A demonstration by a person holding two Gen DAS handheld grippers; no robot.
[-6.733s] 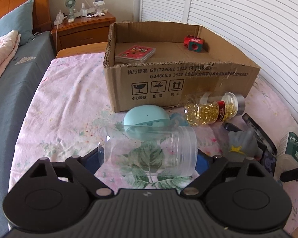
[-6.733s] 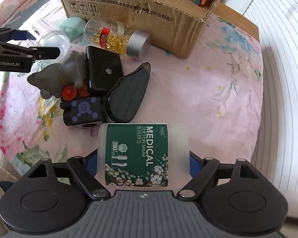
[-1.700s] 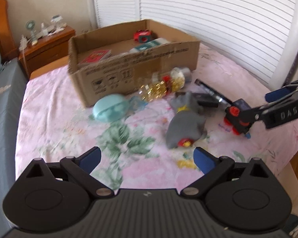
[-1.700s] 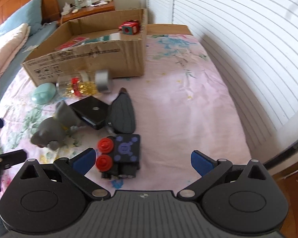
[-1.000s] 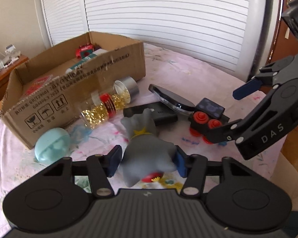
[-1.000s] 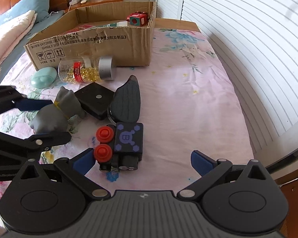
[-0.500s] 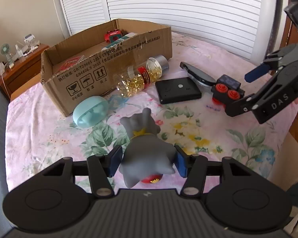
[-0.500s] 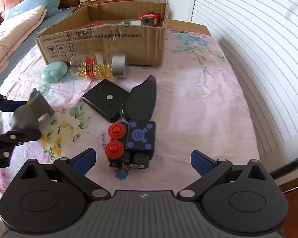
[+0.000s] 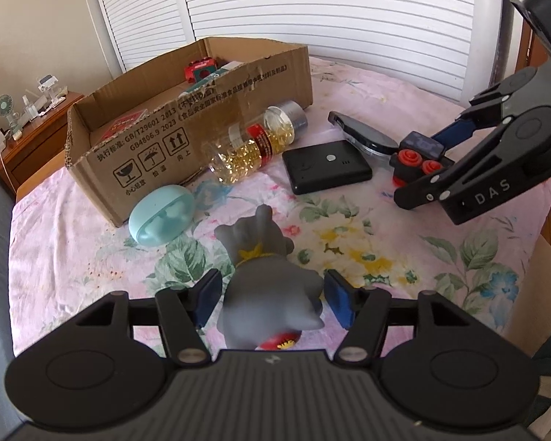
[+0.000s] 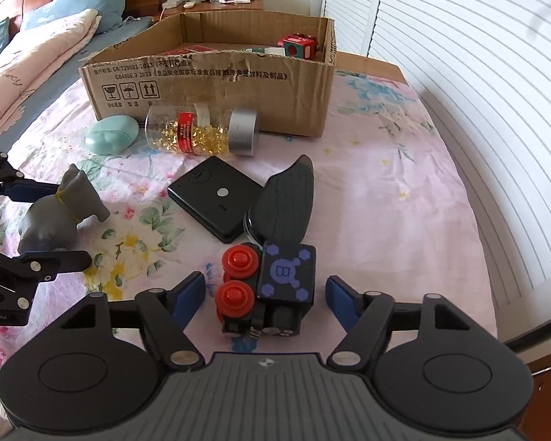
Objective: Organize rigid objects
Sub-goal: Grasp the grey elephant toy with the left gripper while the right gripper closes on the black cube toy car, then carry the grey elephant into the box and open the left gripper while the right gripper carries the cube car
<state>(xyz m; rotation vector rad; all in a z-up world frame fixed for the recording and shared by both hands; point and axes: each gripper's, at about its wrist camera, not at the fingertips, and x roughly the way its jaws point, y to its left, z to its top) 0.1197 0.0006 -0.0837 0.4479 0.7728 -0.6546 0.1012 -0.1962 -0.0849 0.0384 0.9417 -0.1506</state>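
I've got the left tongs (image 9: 272, 296) round the grey figurine (image 9: 272, 286) near me on the bed (image 9: 385, 257), pads either side w/ a sliver of gap showing, jaws easing apart, so not clamped. In the right-wrist view the figurine (image 10: 58, 217) sits at the left edge btwn those tong arms.

Right tongs (image 10: 265, 294) straddle the black block w/ red knobs (image 10: 270, 284); jaws coming in, pads not touching it yet, gaps both sides.

Cardboard box (image 10: 216, 84) sits at the far end of the bed, open top. Inside: a red cube toy (image 10: 297, 46) in the far right corner, a white-and-green container lying next to it (image 9: 216, 75), a red flat pack (image 9: 125, 125) toward the left. Can't read more of the contents.

Just outside the box's near wall: clear bottle of yellow capsules (image 10: 198, 132), on its side, silver cap to the right, about half full. Left of it a mint oval case (image 10: 111, 134), closed; contents not clear. Nearer me a black flat box (image 10: 216, 196) and a dark leaf-shaped case (image 10: 286, 202) touching the knob block's far end.
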